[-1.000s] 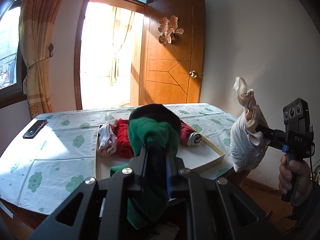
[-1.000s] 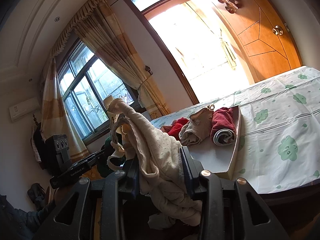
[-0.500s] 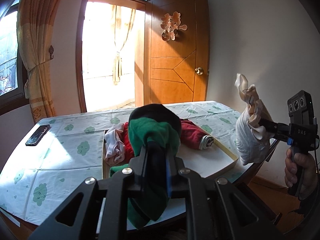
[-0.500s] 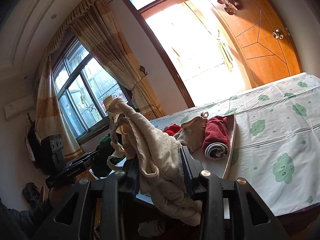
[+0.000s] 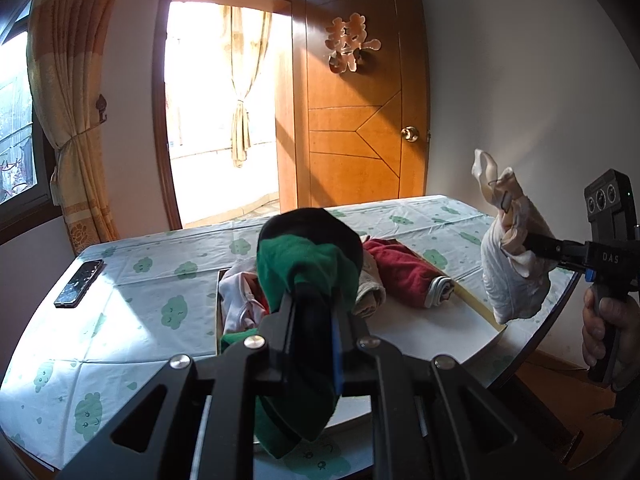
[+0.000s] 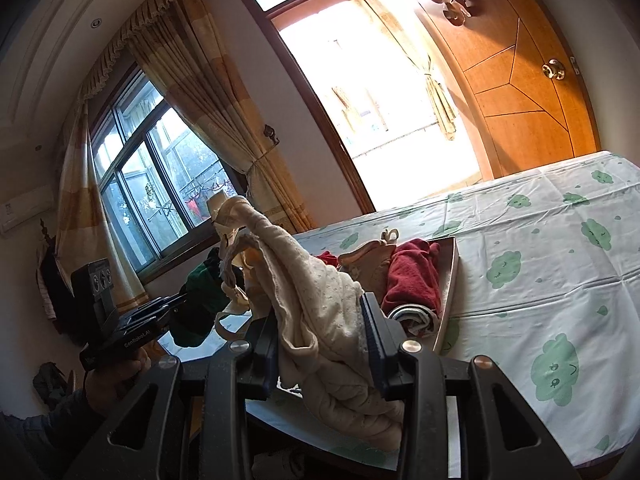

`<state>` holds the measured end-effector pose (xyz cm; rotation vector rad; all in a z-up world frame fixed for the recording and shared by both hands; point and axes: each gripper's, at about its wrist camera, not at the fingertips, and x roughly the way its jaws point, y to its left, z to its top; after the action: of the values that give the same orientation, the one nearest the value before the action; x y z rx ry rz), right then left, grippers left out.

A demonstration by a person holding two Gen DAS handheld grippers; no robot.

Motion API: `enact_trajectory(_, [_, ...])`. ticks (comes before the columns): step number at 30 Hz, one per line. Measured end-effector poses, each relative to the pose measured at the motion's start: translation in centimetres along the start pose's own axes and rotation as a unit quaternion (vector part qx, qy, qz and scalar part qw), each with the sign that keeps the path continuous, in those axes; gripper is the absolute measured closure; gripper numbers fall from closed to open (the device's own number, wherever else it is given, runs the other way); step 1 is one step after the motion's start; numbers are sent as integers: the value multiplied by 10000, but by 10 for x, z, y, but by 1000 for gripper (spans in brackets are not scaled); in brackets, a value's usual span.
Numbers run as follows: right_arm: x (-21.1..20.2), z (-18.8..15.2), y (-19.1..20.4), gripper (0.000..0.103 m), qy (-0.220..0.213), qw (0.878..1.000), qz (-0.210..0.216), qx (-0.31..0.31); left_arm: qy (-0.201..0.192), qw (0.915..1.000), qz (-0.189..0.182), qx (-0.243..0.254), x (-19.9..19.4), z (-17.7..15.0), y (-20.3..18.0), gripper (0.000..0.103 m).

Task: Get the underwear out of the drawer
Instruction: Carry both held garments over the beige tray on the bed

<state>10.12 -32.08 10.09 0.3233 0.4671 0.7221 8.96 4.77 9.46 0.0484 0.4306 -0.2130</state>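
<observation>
Green and black knitted underwear bulges over the tip of the left gripper, whose black jaws are pressed together on the cloth, with a fold hanging down below them. In the right wrist view the same green bundle sits at the end of that gripper, held up off the bench edge.

The right gripper is clamped on a cream dotted cotton pair of underwear; the garment fills the gap between its blue-edged pads and trails both above and below them. From the left wrist view this cream piece hangs in the air just past the bench's near right corner, and a hand grips the handle.

A shallow pale wooden drawer lies on the bench, which is covered with a white cloth printed with green clouds. Rolled dark red underwear, a beige roll and a white-pink piece remain inside it. A black phone lies near the far left edge.
</observation>
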Motion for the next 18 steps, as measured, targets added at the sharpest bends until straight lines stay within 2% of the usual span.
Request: enact_trajectory(18, [30, 25, -9, 65, 117, 9991, -360, -172, 218, 9996, 177, -33, 34, 3, 14, 91])
